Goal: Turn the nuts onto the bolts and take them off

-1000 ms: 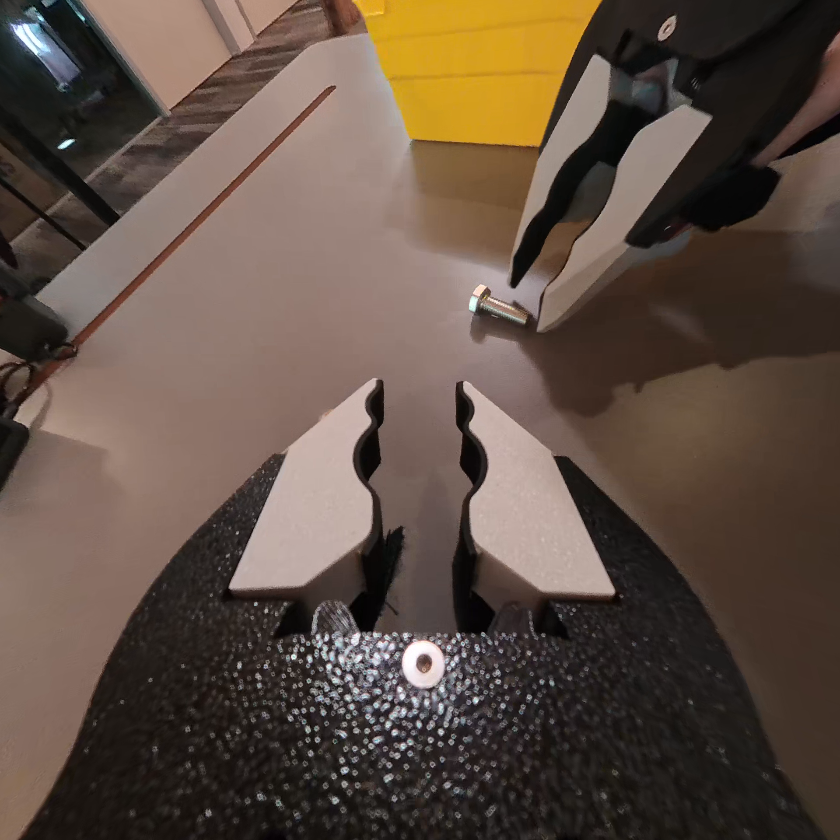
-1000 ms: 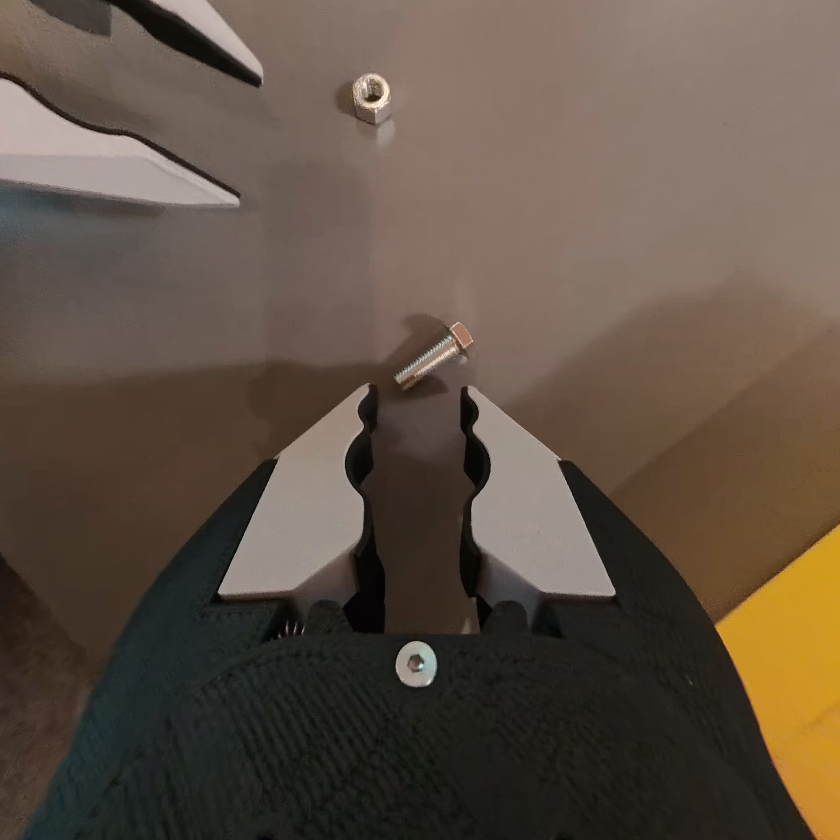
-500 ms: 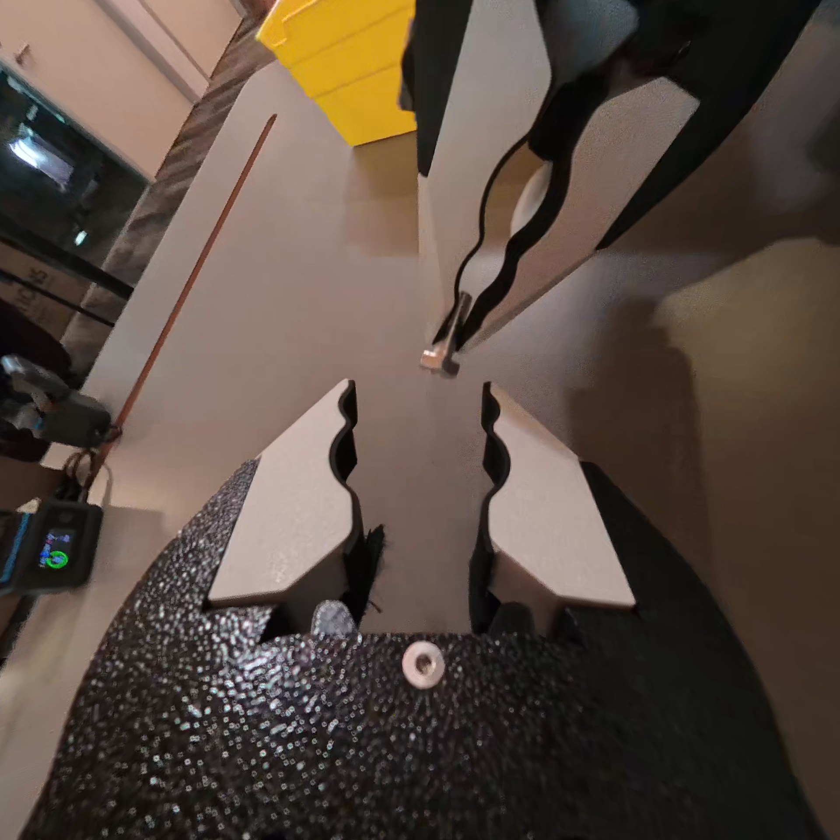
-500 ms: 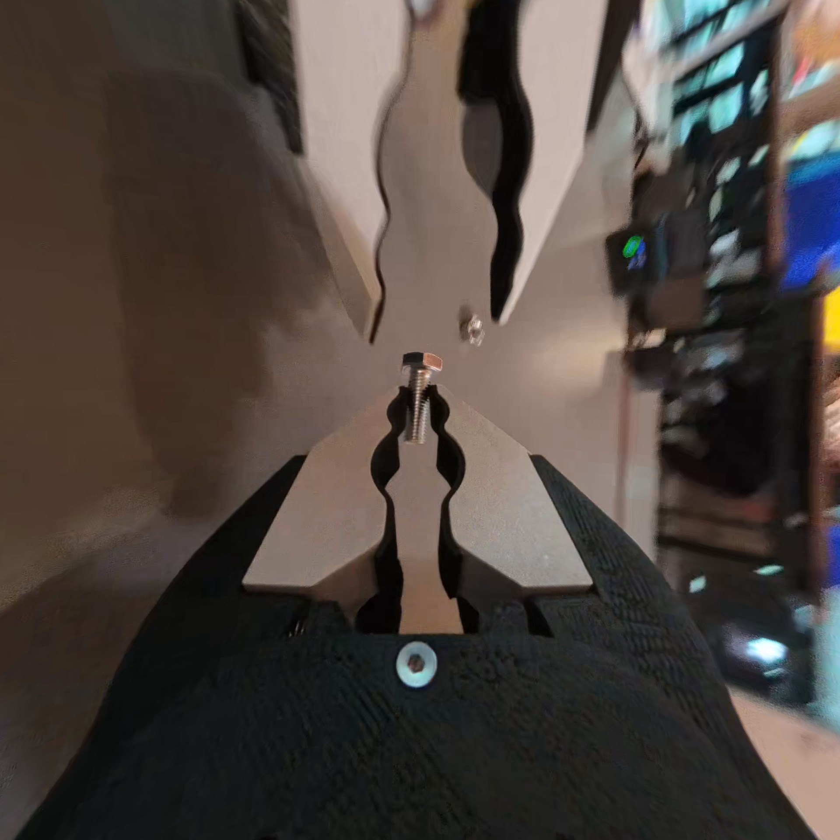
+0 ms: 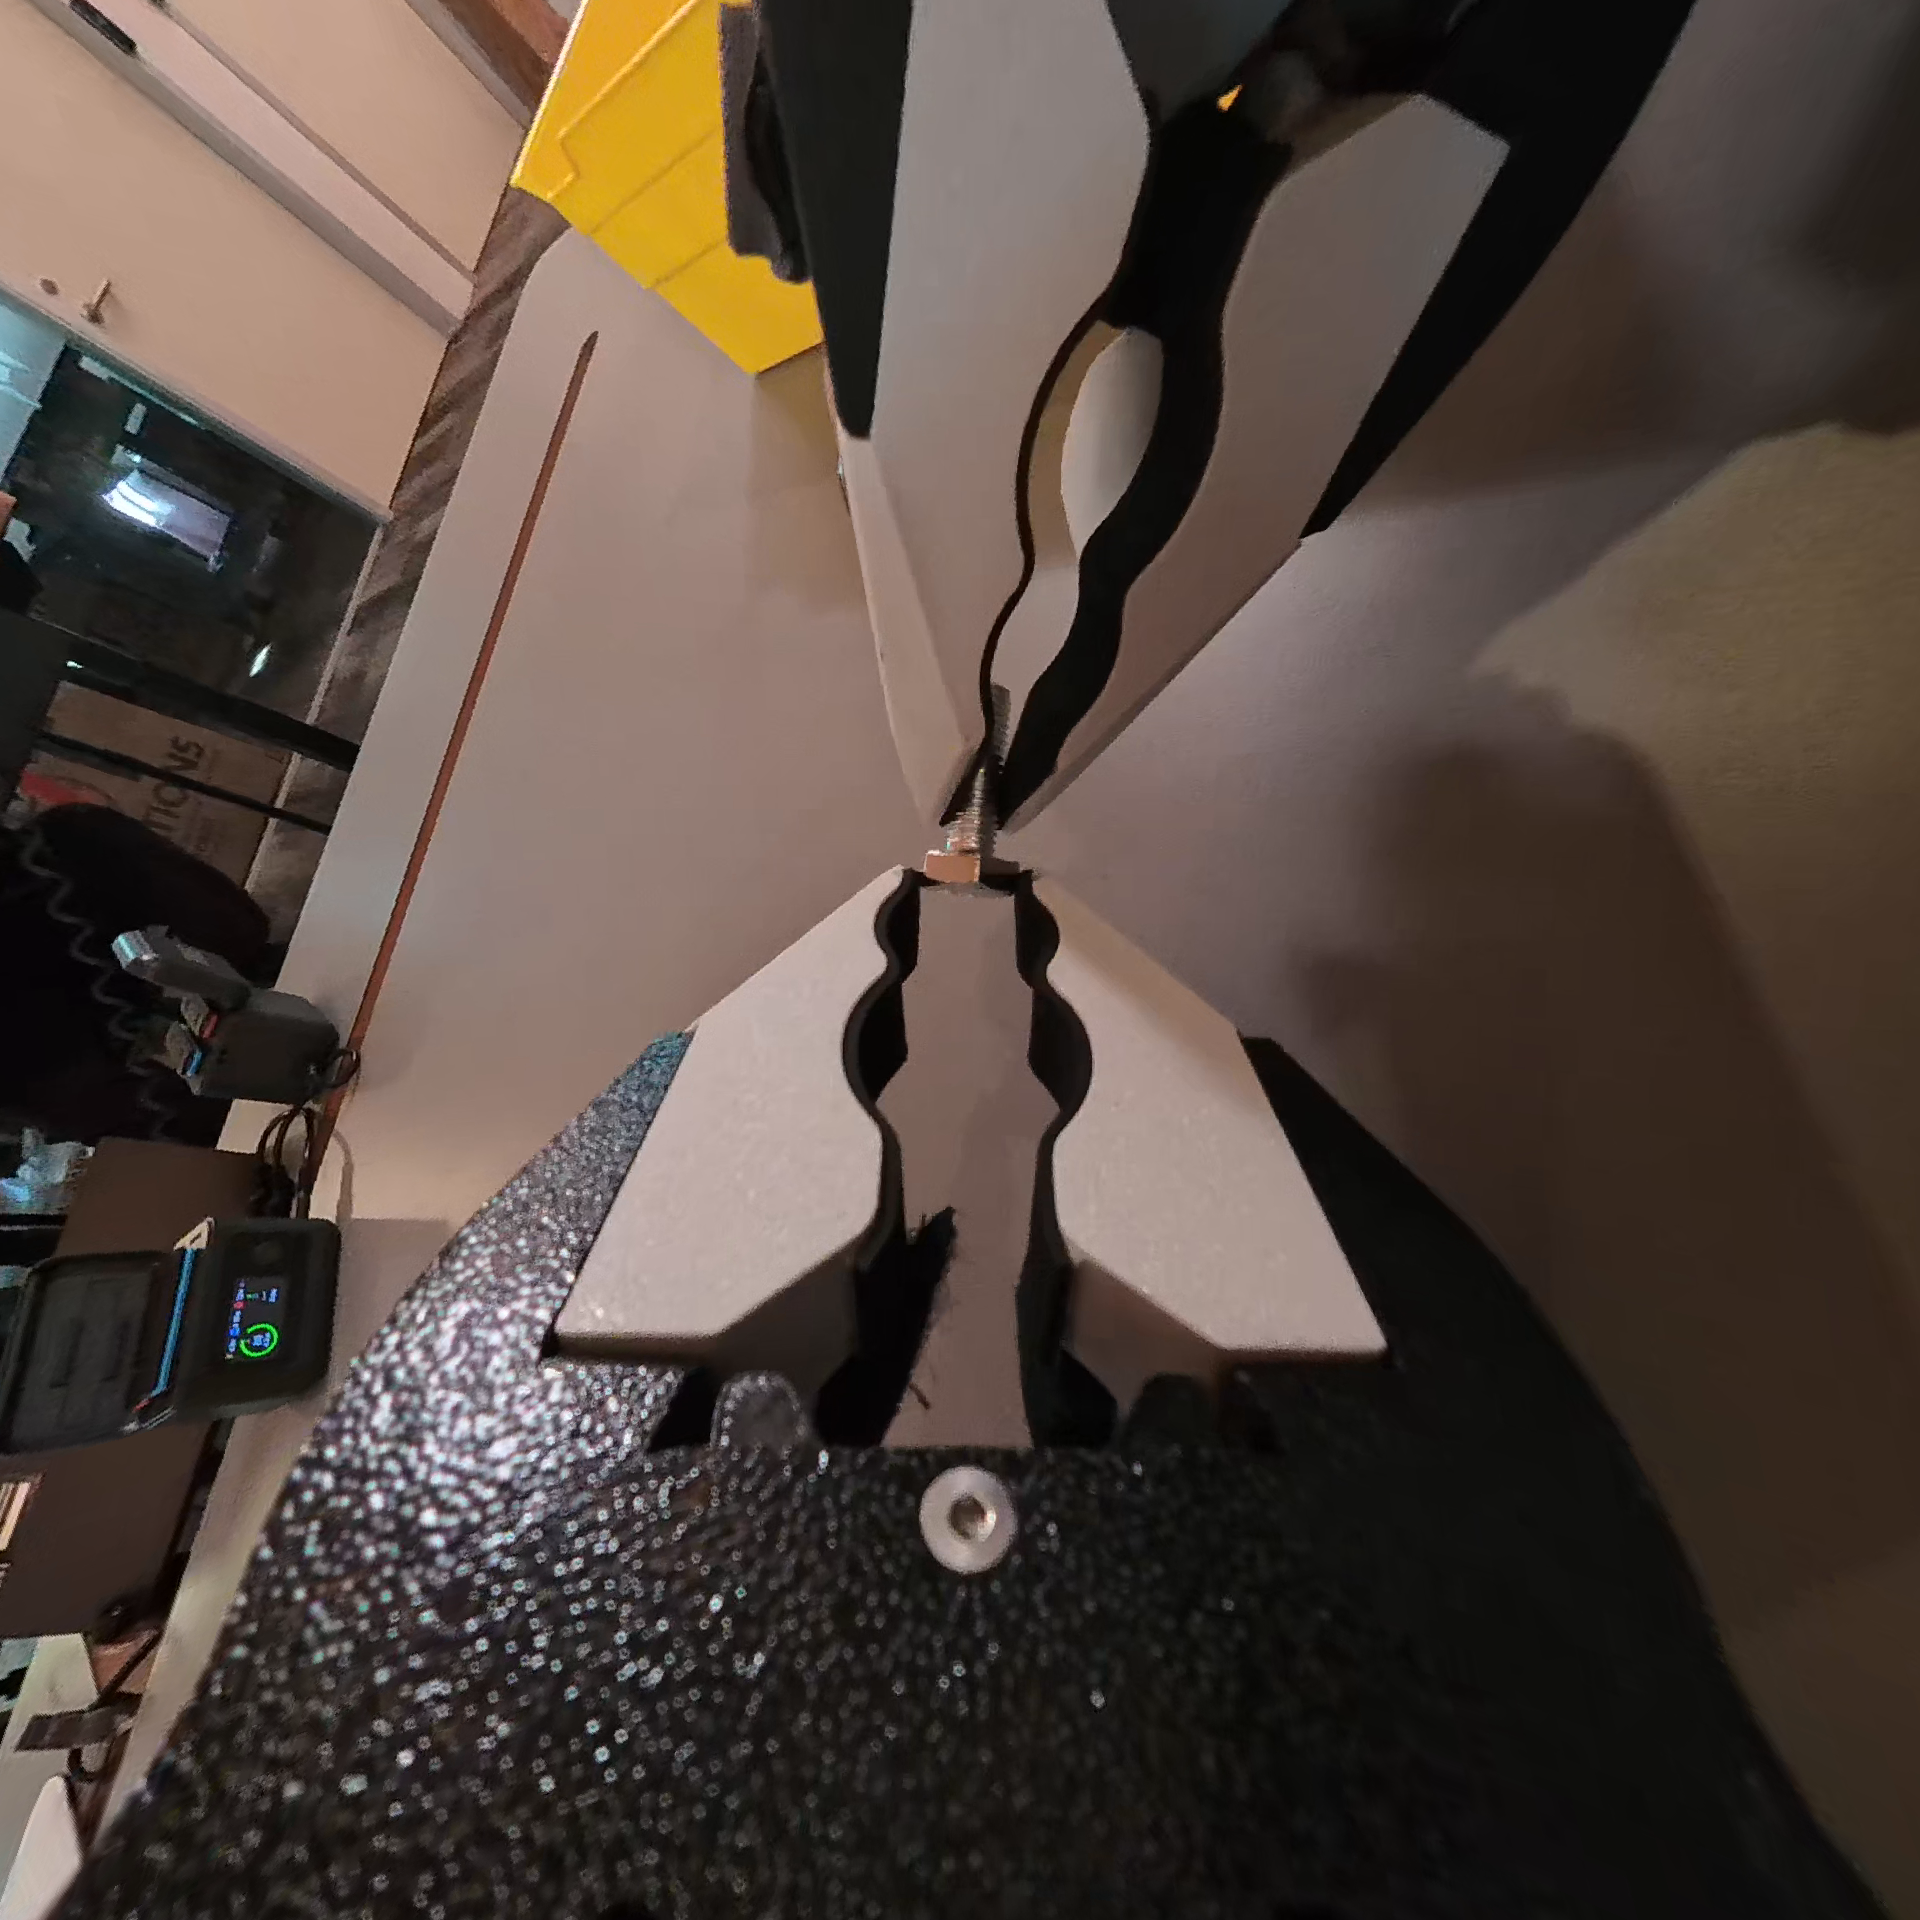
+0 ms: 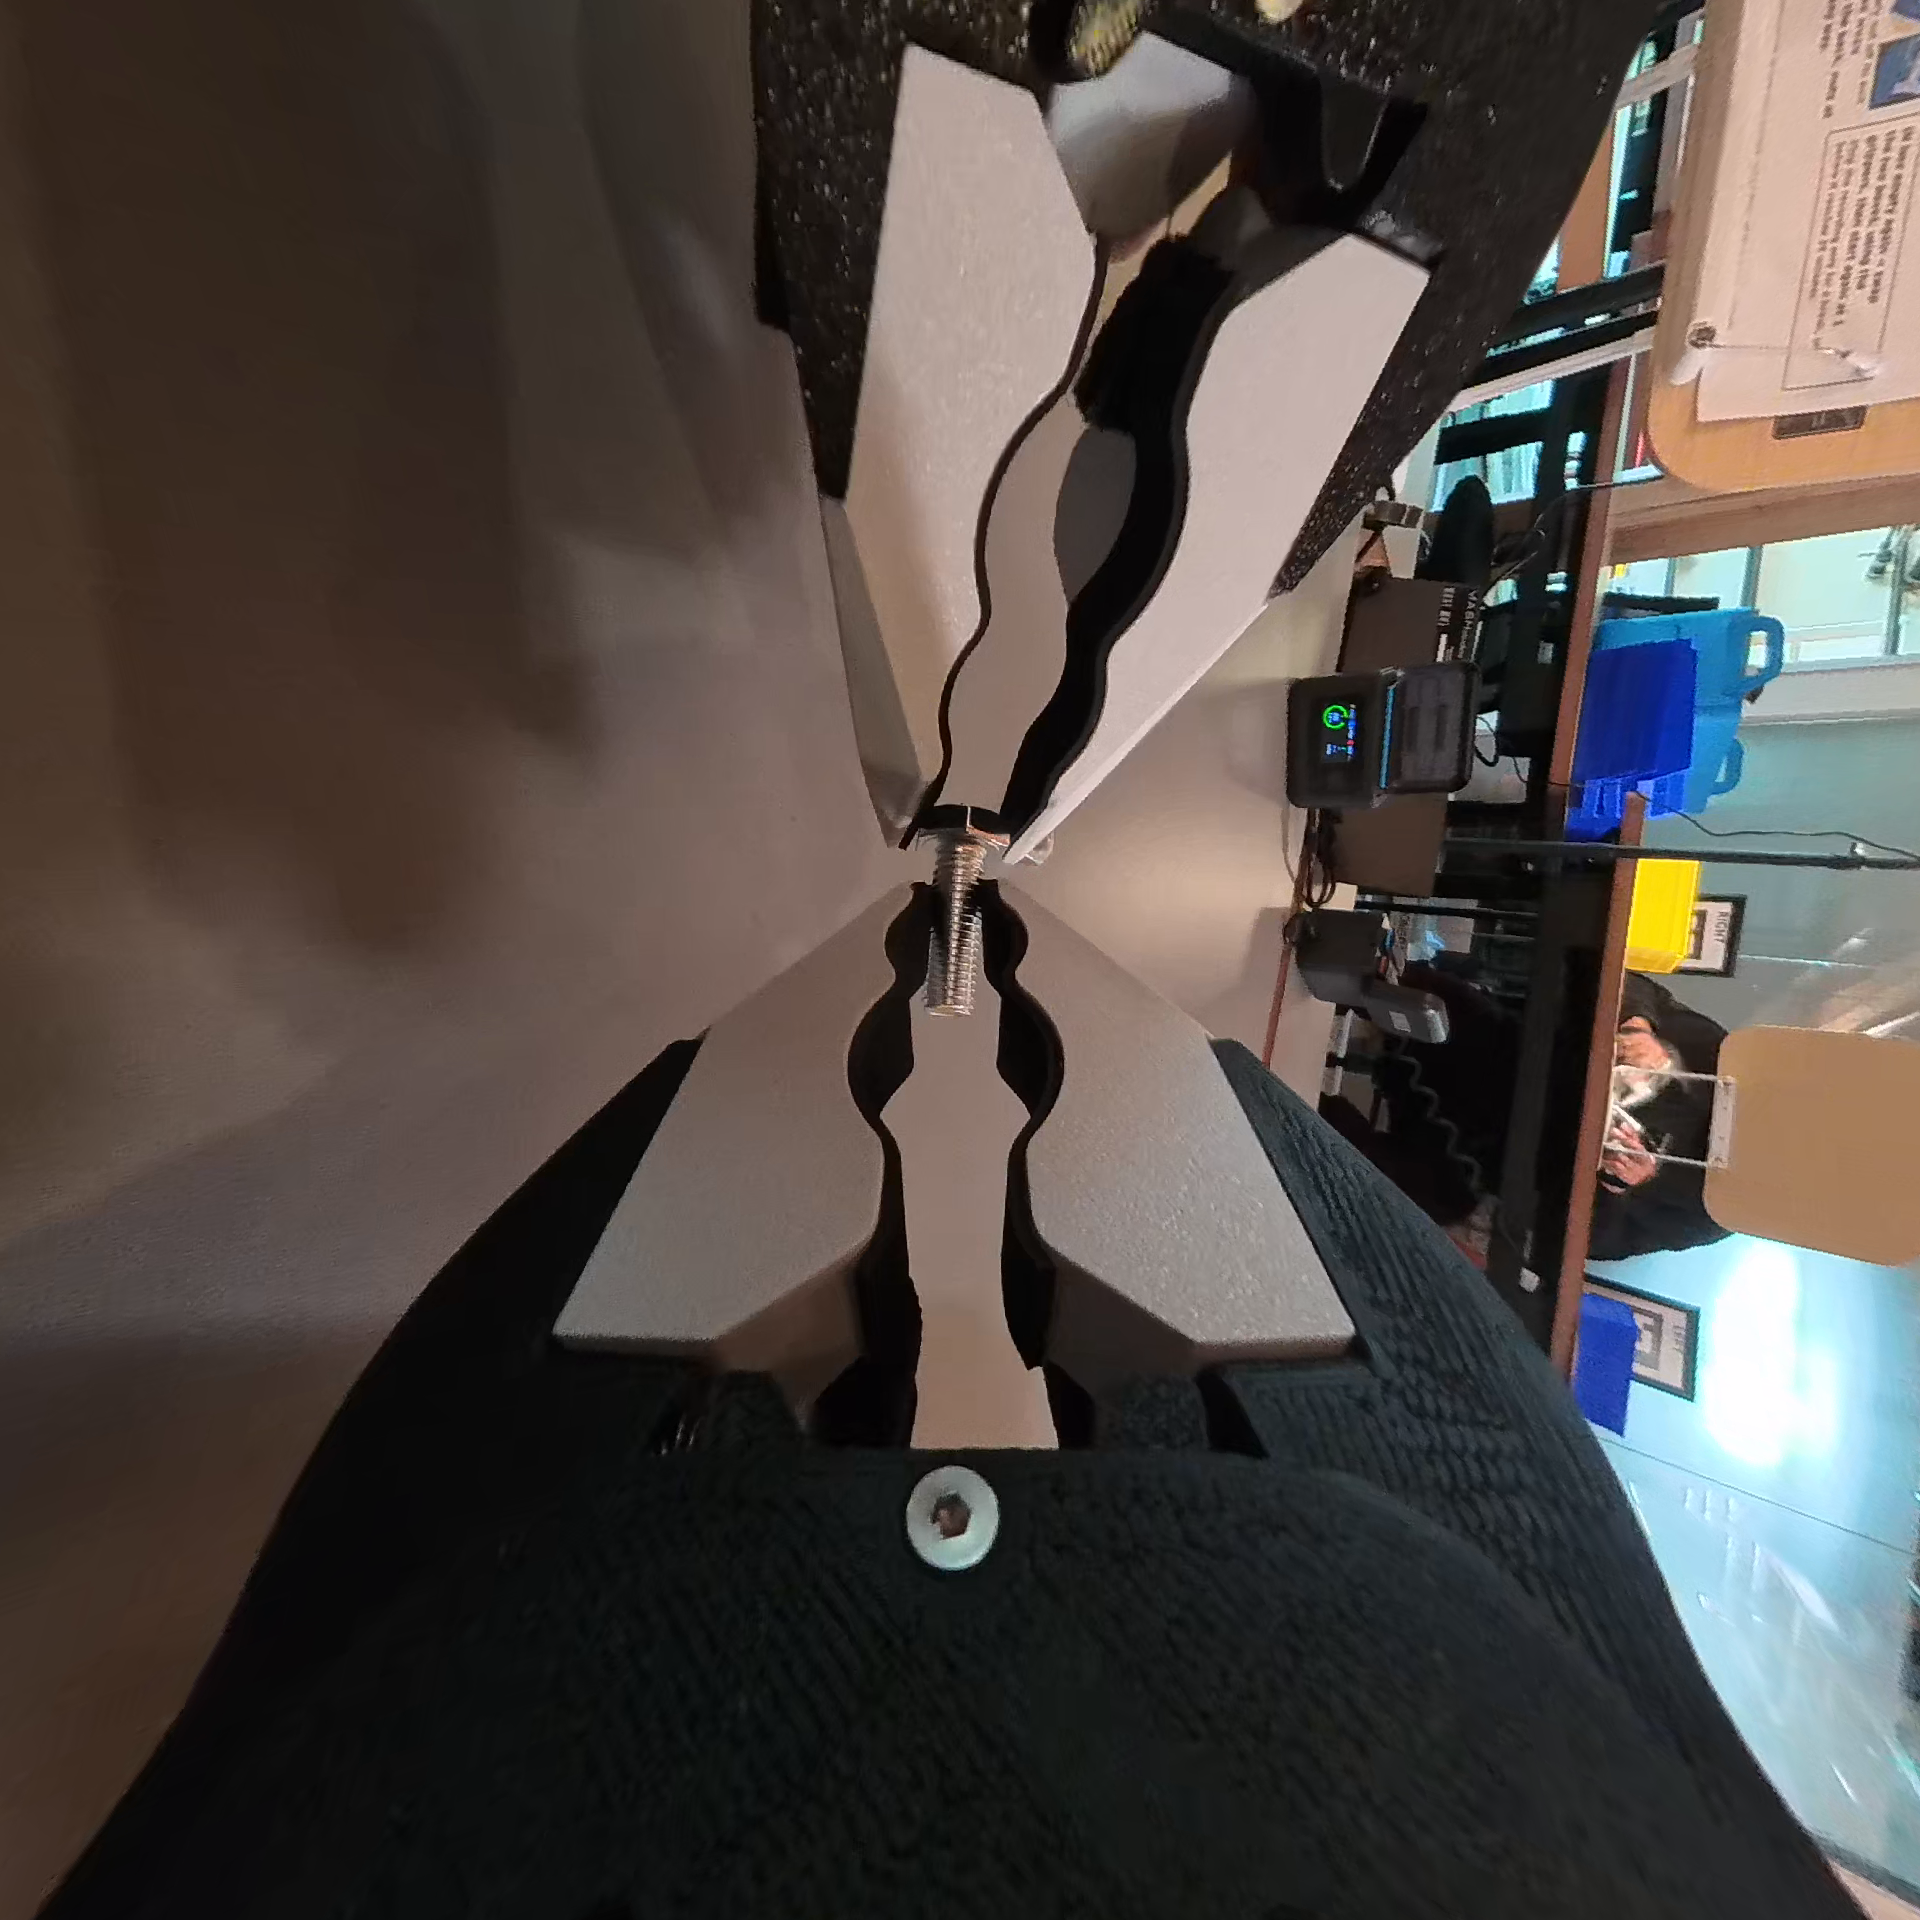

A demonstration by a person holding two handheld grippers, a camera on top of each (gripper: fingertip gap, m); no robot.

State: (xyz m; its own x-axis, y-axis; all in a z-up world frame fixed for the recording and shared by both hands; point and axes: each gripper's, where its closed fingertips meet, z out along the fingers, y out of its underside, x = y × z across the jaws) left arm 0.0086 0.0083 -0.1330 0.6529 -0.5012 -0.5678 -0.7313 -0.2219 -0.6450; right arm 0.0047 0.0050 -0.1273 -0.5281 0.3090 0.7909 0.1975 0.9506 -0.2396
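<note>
A silver hex bolt (image 5: 971,821) is held in the air between my two grippers, above the grey table (image 5: 665,727). My left gripper (image 5: 966,883) is closed on the bolt's head, jaws narrow. My right gripper (image 5: 977,795) comes in from above in this view and pinches the threaded shank. In the right wrist view my right gripper (image 6: 956,894) holds the shank of the bolt (image 6: 951,935) at its tips. There the left gripper (image 6: 961,831) clamps the head from the far side. A silvery bit, maybe the nut (image 6: 1039,847), peeks out beside the left fingertip.
A yellow bin (image 5: 675,187) stands at the table's far end. A small black device with a lit screen (image 6: 1371,738) sits at the table edge. Beyond the edge are shelves, blue bins (image 6: 1662,717) and a person (image 6: 1662,1132). My left and right fingertips are right by each other.
My right gripper picked the bolt off the table and lifted it. My left gripper moved up to it and closed from open onto the bolt's head.
</note>
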